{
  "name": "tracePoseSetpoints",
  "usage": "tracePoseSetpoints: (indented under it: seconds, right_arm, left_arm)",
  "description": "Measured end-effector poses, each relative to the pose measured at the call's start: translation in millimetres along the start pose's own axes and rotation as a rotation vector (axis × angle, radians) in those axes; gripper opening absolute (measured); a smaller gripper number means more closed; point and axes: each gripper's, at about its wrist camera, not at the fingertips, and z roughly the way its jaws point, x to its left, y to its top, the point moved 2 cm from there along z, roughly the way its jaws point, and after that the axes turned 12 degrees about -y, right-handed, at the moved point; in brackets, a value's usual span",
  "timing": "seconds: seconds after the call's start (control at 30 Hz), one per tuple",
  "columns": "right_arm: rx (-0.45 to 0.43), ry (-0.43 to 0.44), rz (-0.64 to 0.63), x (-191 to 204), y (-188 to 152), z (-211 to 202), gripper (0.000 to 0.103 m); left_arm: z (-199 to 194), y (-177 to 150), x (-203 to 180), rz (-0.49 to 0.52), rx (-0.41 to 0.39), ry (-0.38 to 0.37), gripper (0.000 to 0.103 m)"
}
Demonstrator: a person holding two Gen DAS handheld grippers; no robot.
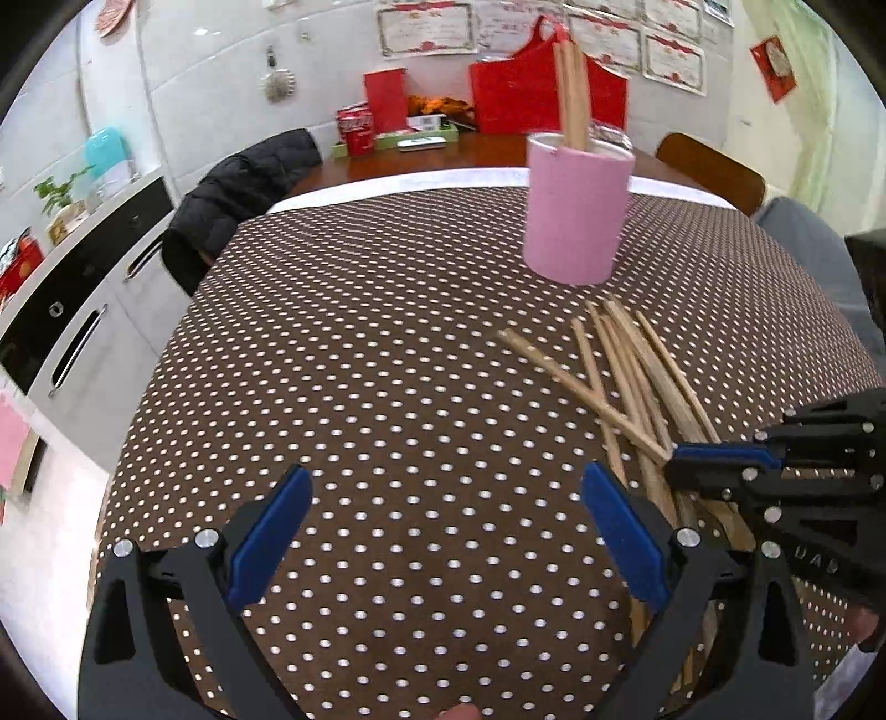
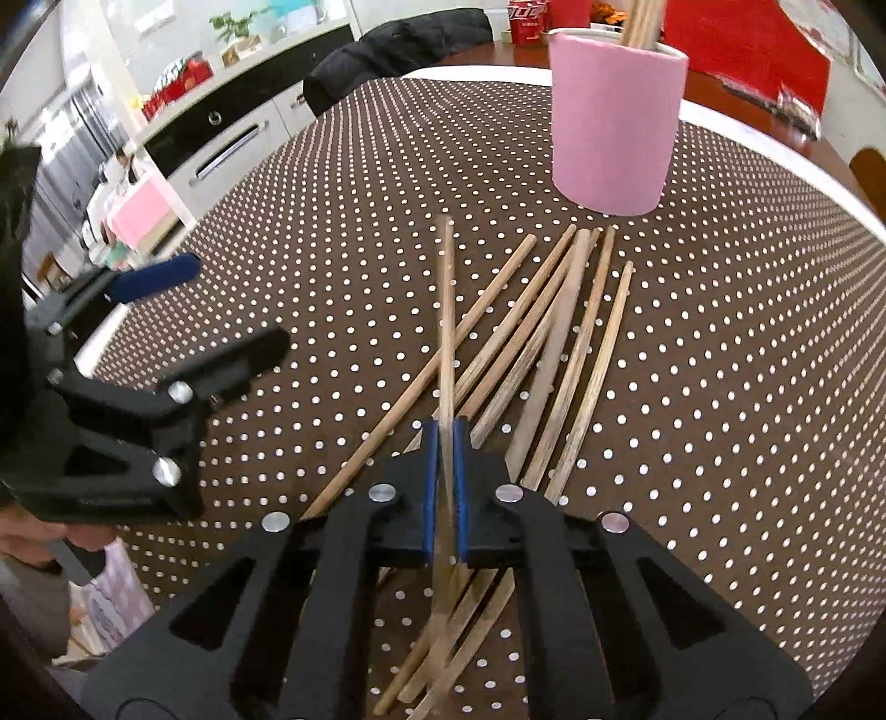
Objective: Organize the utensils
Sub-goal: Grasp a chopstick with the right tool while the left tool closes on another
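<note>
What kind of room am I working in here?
Probably a home kitchen-dining room. A round table in a brown polka-dot tablecloth holds loose wooden chopsticks and a pink cylindrical holder; white cabinets with a built-in black appliance line one wall, and framed certificates hang behind.
</note>
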Motion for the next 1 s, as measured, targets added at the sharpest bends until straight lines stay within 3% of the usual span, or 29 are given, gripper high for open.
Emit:
tracePoseSetpoints:
  seconds: [0.23, 0.53, 0.67, 0.77, 0.8, 0.83, 0.87, 0.97, 1.0]
  right_arm:
    - [-0.044, 0.025, 0.093, -29.0, -8.3, -19.5, 0.006]
    - [0.007, -0.171, 0.126, -73.9, -38.4, -25.2, 0.006]
    - [0.031, -0.199, 0.122, -80.2, -41.4, -20.4, 0.006]
    - [0.038, -0.223, 0.111, -77.1, -32.7, -14.5, 0.015]
    - [0.039, -0.223, 0.106, -76.7, -30.8, -14.1, 0.029]
    - [0.039, -0.229, 0.097, -75.8, -28.5, -13.5, 0.05]
    - [0.039, -0.239, 0.086, -75.1, -25.9, -12.4, 0.058]
    - [0.058, -0.258, 0.058, -73.7, -14.7, -3.6, 0.058]
    - [0.067, -0.282, 0.032, -72.1, -12.8, 1.2, 0.044]
  left_arm:
    - [25.7, 2.1, -28.7, 0.081, 0.09, -0.035, 0.096]
    - [54.0, -0.1, -39.5, 0.117, 0.164, -0.04, 0.096]
    - [57.0, 9.7, -39.2, 0.124, 0.181, -0.055, 0.094]
    - [62.3, 18.6, -41.8, 0.141, 0.194, -0.078, 0.083]
    - [63.3, 21.8, -42.9, 0.14, 0.201, -0.101, 0.076]
    - [64.4, 24.2, -43.5, 0.138, 0.205, -0.116, 0.072]
    - [65.1, 26.8, -44.8, 0.137, 0.212, -0.142, 0.063]
    - [65.5, 31.9, -52.1, 0.16, 0.225, -0.2, 0.037]
    - [65.2, 33.4, -55.7, 0.173, 0.228, -0.211, 0.024]
